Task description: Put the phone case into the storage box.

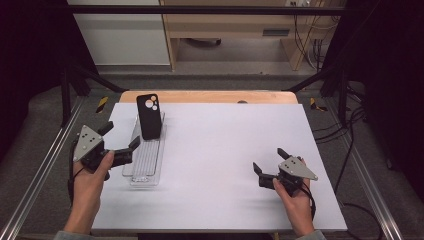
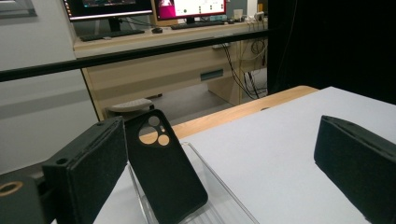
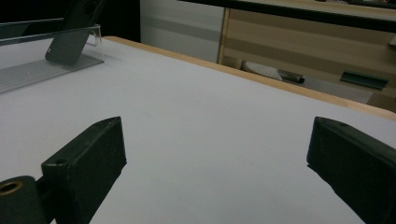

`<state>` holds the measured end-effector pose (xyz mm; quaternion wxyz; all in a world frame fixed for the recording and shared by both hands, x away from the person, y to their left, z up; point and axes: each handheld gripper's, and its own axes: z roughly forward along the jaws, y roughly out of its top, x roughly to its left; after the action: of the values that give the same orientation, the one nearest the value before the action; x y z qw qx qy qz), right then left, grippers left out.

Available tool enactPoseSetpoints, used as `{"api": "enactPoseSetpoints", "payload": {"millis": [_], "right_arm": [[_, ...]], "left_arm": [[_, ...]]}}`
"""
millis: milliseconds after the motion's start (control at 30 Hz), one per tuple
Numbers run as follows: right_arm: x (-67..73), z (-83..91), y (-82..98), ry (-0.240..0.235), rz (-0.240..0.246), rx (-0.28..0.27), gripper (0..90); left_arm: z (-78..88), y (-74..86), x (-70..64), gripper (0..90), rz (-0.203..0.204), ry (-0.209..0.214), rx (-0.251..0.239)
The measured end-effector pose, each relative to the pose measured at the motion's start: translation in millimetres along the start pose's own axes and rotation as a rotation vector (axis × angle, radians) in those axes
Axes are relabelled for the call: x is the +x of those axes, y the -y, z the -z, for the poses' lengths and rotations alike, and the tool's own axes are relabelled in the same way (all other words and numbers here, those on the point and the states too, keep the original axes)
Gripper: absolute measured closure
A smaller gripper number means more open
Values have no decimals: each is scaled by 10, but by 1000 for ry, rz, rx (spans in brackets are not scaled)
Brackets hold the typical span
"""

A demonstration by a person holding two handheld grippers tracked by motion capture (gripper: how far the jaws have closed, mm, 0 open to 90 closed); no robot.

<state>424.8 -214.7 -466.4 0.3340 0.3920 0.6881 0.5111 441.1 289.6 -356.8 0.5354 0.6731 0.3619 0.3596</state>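
A black phone case (image 1: 148, 115) with round camera holes stands tilted against the far end of a clear plastic tray (image 1: 144, 159) on the white table. In the left gripper view the phone case (image 2: 163, 168) leans in the tray (image 2: 219, 198) just ahead of the jaws. My left gripper (image 1: 120, 136) is open beside the tray's left side, nothing between its jaws. My right gripper (image 1: 268, 160) is open low over bare table at the right, also holding nothing. In the right gripper view the case (image 3: 72, 37) and tray (image 3: 32, 70) sit far off at the upper left.
The white table top (image 1: 220, 145) has a wooden strip (image 1: 210, 96) along its far edge. Metal frame rails (image 1: 40, 165) run along both sides. Beyond the table stand a wooden desk (image 2: 154, 70) with monitors and cables on the floor.
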Motion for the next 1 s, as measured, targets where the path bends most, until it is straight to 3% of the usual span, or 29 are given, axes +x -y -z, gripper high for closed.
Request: {"api": "enactPoseSetpoints", "payload": {"millis": [500, 1000], "right_arm": [[-70, 59, -4, -2, -26, 2, 37], [-142, 115, 17, 2, -31, 0, 30]], "left_arm": [[204, 133, 130, 21, 56, -18, -93], [276, 310, 168, 15, 99, -7, -119]]}}
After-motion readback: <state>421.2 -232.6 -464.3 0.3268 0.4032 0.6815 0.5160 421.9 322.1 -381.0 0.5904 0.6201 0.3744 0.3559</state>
